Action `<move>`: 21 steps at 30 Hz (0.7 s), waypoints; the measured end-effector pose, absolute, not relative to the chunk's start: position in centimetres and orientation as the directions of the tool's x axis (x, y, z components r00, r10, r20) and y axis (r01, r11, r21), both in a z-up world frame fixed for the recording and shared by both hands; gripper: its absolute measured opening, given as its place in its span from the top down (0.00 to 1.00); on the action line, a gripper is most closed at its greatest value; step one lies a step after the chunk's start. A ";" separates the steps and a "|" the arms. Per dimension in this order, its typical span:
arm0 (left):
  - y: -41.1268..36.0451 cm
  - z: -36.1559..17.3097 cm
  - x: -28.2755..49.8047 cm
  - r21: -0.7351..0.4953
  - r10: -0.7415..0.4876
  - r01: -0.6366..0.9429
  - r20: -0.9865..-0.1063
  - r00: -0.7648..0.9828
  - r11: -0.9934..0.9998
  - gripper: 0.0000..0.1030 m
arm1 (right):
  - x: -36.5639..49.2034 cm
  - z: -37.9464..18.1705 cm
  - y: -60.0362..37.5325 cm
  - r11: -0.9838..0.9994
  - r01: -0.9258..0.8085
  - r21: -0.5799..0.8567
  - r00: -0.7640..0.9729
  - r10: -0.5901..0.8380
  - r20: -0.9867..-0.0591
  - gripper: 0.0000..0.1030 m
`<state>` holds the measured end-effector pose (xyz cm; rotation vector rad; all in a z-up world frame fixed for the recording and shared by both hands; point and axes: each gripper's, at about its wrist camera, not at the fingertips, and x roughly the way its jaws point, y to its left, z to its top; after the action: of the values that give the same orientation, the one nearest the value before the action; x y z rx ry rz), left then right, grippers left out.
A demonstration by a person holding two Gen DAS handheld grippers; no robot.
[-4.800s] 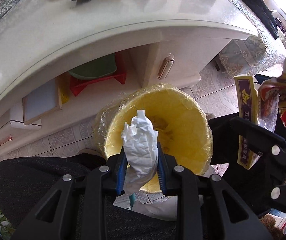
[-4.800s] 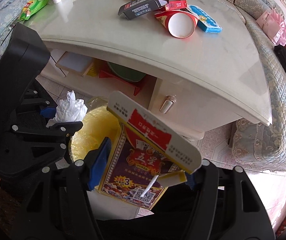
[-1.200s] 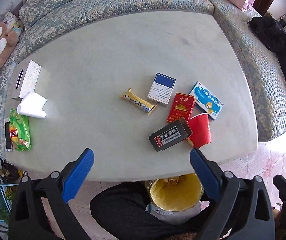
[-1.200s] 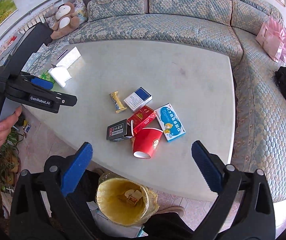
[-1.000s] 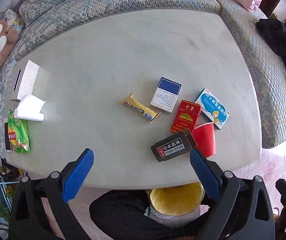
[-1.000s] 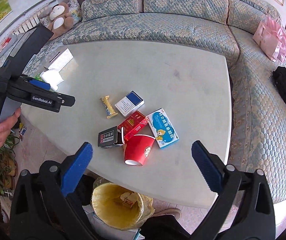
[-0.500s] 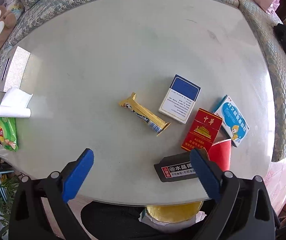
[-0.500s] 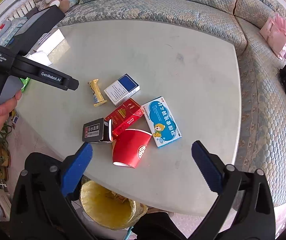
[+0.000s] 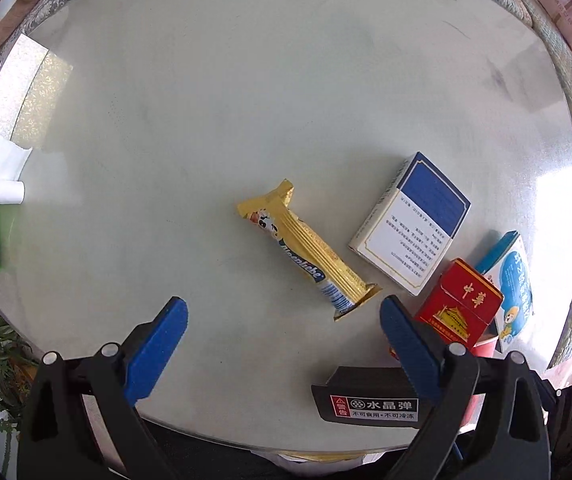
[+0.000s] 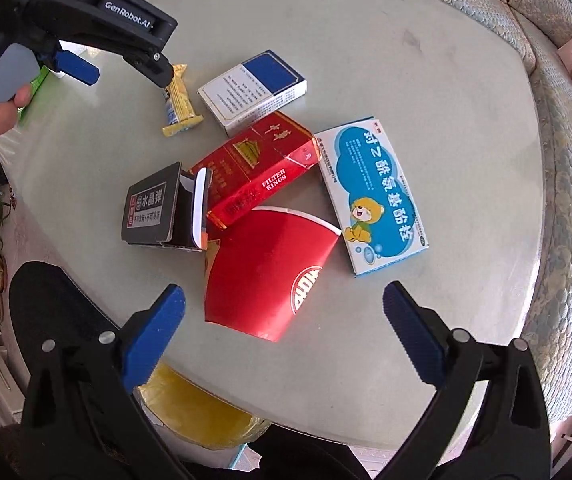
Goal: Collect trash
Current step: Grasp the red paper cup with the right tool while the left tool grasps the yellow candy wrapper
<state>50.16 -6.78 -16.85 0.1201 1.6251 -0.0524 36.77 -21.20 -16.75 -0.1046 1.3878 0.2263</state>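
On the table: loose trash lies in one cluster near the front edge of the pale table.
Left gripper: wide open, empty, poised above the table.
Right gripper: wide open, empty, poised above the table.
Left target: gold snack wrapper, flat and diagonal; its near end lies just ahead of the gap between the blue fingers, nearer the right-hand one.
Right target: red paper cup, on its side, rim toward the cluster; its base end sits between the blue fingers, not yet touched.
Neighbours: black box, red cigarette pack, blue-and-white box and blue medicine box crowd the cup; the red pack touches it.
Bin: yellow bin, partly visible below the table's front edge.
Technique (judgement): lower each gripper so its fingers straddle one item only; take the wrapper across its narrow width, pressing lightly against the table.
Risk (judgement): the cup should crush or roll easily; a gentle squeeze across its body suits it.
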 end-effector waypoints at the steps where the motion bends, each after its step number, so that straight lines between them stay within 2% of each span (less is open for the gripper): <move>1: -6.7 -17.2 50.4 0.036 0.042 0.105 -0.997 -0.058 0.994 0.08 | 36.9 -17.4 -21.1 0.974 -0.219 0.062 0.154 0.097 -0.983 0.06; 9: -5.8 -19.9 52.5 0.030 0.033 0.043 -0.997 -0.070 0.999 0.08 | 37.7 -20.5 -21.2 0.973 -0.203 0.107 0.102 0.130 -0.986 0.06; 17: -4.8 -21.9 53.7 0.004 0.001 -0.034 -0.997 -0.077 0.999 0.07 | 36.8 -21.0 -19.5 0.965 -0.263 0.004 0.127 0.039 -0.991 0.06; 21: -3.8 -22.0 53.0 -0.040 -0.045 -0.079 -0.997 -0.068 0.996 0.09 | 36.2 -21.9 -19.0 0.968 -0.251 0.026 0.106 0.055 -0.993 0.06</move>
<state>53.02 -3.77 -22.01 -0.0950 1.6399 0.0279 36.18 -18.96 -21.94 -0.1633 1.4495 0.2267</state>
